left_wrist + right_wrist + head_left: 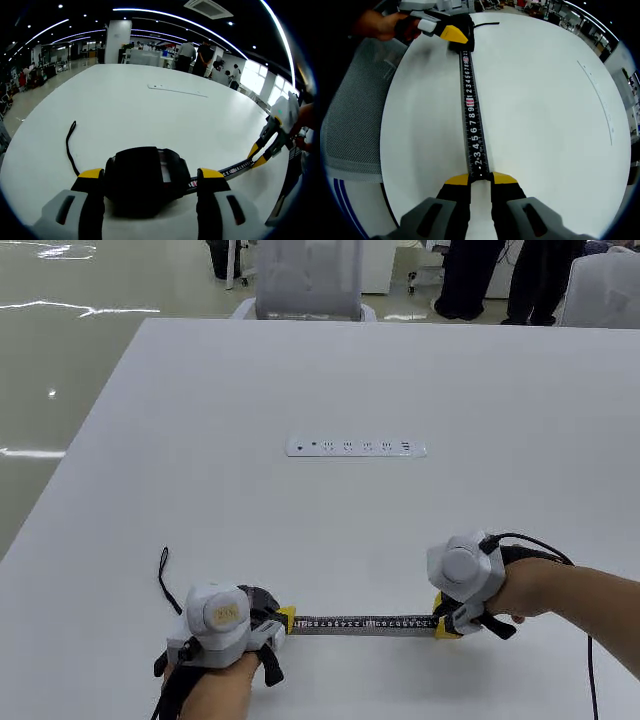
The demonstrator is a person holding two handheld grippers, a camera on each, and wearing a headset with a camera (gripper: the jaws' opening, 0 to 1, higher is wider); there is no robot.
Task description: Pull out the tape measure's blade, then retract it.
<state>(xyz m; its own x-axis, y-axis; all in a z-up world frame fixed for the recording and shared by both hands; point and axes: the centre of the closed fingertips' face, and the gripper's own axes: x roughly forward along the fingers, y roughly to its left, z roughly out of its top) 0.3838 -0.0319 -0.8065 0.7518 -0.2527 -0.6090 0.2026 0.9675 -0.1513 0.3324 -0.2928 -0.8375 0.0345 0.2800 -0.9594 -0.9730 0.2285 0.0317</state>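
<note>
Blade [365,623] drawn out of the tape measure case [262,602] and lying flat on the white counter [400,520], printed side up, spanning straight from one claw to the other; head view puts the whole set-up at 6 o'clock, close to the near edge. Left claw [280,620] at 7 o'clock, right claw [445,625] at 5 o'clock, each in a hand. Left gripper view: left claw [150,174] clamped on the black tape measure case [142,175], one yellow-tipped jaw against each side; blade [235,170] leaves the case toward 3 o'clock and reaches the right claw [260,155]. Right gripper view: right claw [480,178] drawn nearly together, pinching the free end of the blade [472,115] between its yellow tips; numbers run up toward 12 o'clock, red marking about midway, to the tape measure case [462,37] and left claw [447,32]. Black strap [165,575] trails from the case toward 10 o'clock, loose on the counter; same strap [70,145] at 9 o'clock in the left gripper view. White power strip [355,447] set in the counter at 12 o'clock from the blade, well apart from it. Chair [305,280] at the far edge, 12 o'clock; people standing beyond at 1 o'clock.
</note>
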